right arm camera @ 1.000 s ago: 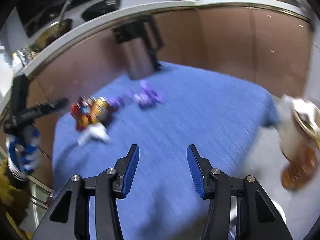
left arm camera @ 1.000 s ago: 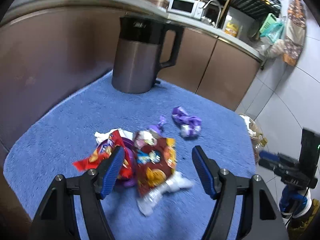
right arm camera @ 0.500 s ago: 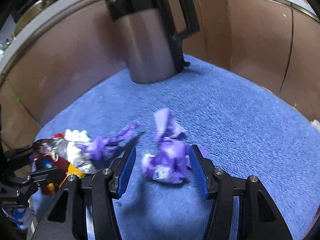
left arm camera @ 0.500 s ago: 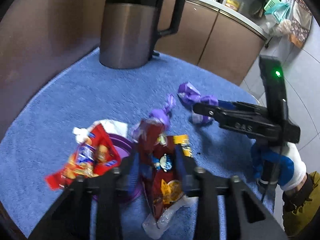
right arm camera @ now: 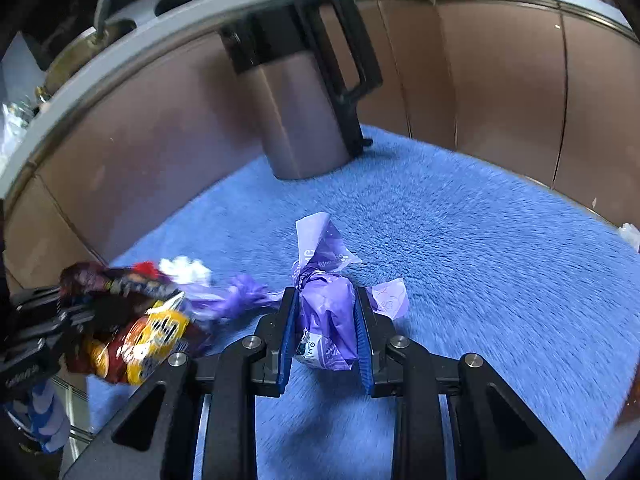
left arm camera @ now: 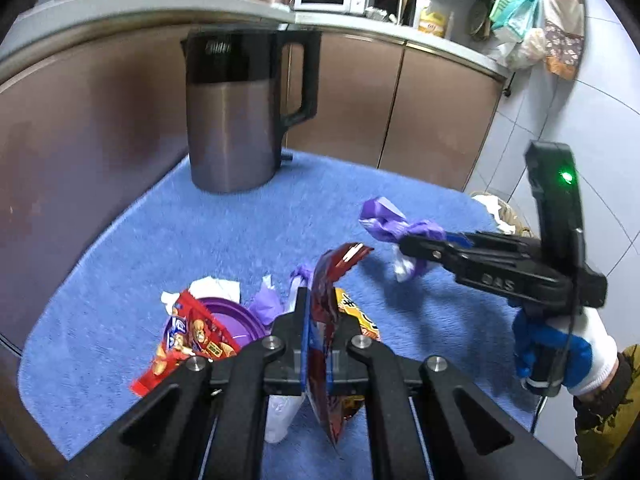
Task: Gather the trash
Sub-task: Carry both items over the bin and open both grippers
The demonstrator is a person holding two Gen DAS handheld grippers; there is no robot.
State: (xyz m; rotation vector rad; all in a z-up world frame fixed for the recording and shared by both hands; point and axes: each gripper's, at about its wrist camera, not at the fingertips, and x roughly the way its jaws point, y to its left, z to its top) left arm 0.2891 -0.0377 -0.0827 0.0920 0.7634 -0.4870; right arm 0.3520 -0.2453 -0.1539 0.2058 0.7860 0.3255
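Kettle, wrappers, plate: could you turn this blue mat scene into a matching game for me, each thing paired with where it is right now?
Things:
1. dark red snack packet
2. crumpled purple wrapper
3. tall steel kettle with a black handle
4. round purple plate

Places:
A. standing upright at the far edge of the blue towel mat
B. pinched in the left gripper
C. lying on the mat, partly under a bright red snack wrapper
D. pinched in the right gripper

Pairs: 1-B, 2-D, 3-A, 4-C
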